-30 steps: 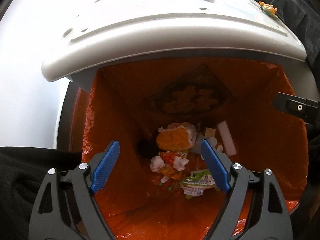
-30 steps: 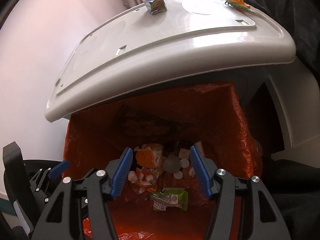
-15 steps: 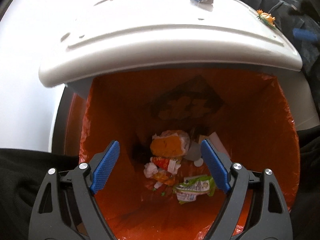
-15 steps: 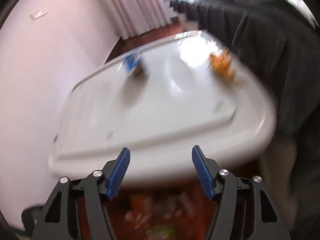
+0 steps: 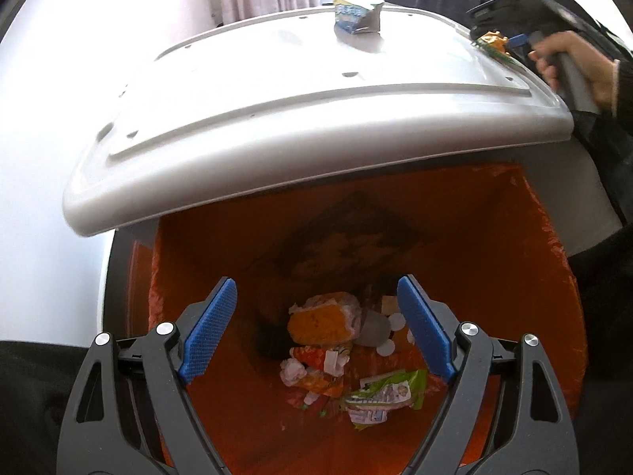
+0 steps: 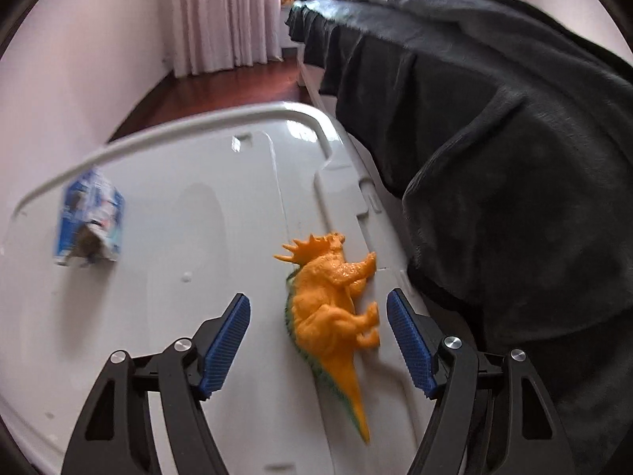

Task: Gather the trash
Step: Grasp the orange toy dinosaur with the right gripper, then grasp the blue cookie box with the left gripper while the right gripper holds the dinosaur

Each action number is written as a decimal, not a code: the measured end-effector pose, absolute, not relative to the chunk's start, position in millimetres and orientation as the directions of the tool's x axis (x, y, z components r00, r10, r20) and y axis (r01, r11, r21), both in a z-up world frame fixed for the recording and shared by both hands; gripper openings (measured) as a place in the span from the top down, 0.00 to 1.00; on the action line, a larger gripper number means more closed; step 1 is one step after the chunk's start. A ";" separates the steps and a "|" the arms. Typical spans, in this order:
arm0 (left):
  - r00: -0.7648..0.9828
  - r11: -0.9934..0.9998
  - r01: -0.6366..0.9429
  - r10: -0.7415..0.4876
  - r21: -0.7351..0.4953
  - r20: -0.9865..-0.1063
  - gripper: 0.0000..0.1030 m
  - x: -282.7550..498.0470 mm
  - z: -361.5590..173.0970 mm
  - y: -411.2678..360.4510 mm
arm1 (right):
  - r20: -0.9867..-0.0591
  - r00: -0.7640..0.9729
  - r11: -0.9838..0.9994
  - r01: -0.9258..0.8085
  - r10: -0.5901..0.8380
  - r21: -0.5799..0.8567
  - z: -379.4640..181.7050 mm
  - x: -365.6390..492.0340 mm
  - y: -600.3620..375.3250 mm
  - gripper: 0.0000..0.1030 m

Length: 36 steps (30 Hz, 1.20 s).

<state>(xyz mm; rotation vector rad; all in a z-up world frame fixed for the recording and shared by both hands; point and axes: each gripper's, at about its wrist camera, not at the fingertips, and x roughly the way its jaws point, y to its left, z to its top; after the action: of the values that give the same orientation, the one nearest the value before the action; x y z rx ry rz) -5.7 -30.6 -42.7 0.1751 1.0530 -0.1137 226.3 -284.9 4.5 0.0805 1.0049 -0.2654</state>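
My left gripper (image 5: 316, 328) is open and empty over a bin lined with an orange bag (image 5: 514, 261); wrappers and scraps (image 5: 328, 340) lie at its bottom. A white table top (image 5: 277, 91) stands just behind the bin. On it lie a crumpled blue carton (image 5: 356, 18) and an orange toy dinosaur (image 5: 492, 41). My right gripper (image 6: 318, 340) is open above the table, its jaws on either side of the dinosaur (image 6: 336, 308) without touching it. The carton (image 6: 89, 219) lies to its left.
A dark blanket over furniture (image 6: 494, 158) runs along the table's right edge. A pink wall and curtains (image 6: 221, 16) stand behind, with wooden floor (image 6: 221, 91) beyond the table. The person's hand (image 5: 569, 63) shows at the table's right in the left wrist view.
My right gripper has risen from the bin and swung over the table top to the dinosaur. My left gripper has stayed open over the bin, drawing back slightly.
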 end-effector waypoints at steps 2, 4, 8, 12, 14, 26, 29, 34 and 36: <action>0.490 0.979 0.185 -0.013 0.090 -0.872 0.21 -4.4 -43.5 -32.6 | -0.844 0.502 0.962 0.268 -0.188 -0.055 -6.0 228.2 -286.5 0.31; 0.486 0.979 0.186 -0.021 0.081 -0.874 0.21 -2.3 -43.4 -32.7 | -0.827 0.523 0.966 0.244 -0.208 -0.089 -7.5 226.3 -281.6 0.38; 0.477 0.983 0.174 -0.033 0.058 -0.878 0.21 1.6 -44.6 -31.3 | -0.798 0.550 0.958 0.263 -0.247 -0.116 -6.1 220.6 -275.5 0.56; 0.487 0.983 0.176 -0.035 0.059 -0.873 0.21 3.0 -38.0 -33.5 | -0.798 0.556 0.958 0.273 -0.233 -0.090 -2.7 218.1 -279.3 0.56; 0.495 0.982 0.180 -0.041 0.056 -0.868 0.21 4.3 -31.4 -34.7 | -0.806 0.567 0.964 0.265 -0.169 -0.015 3.3 214.6 -286.6 0.56; 0.636 0.975 0.220 -0.147 -0.005 -0.758 0.15 150.7 46.1 -108.3 | -0.674 0.739 0.949 0.196 0.023 0.247 96.4 157.5 -294.4 0.56; 0.648 0.984 0.179 -0.118 0.001 -0.753 0.15 214.8 50.6 -133.9 | -0.672 0.740 0.942 0.199 0.037 0.271 97.8 151.1 -301.0 0.56; 0.572 0.996 0.062 -0.090 -0.066 -0.815 0.15 311.8 41.4 -142.9 | -0.674 0.737 0.932 0.210 0.048 0.296 93.2 154.8 -309.2 0.56; 0.527 0.995 0.028 -0.099 -0.099 -0.844 0.15 334.7 34.2 -140.3 | -0.672 0.739 0.930 0.209 0.053 0.304 94.8 153.5 -311.9 0.56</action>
<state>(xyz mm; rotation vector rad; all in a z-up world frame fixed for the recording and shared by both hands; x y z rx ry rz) 334.7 -140.3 34.2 -0.0761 1.0136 -0.0763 153.5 -311.9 94.8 0.3761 0.7388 -0.0875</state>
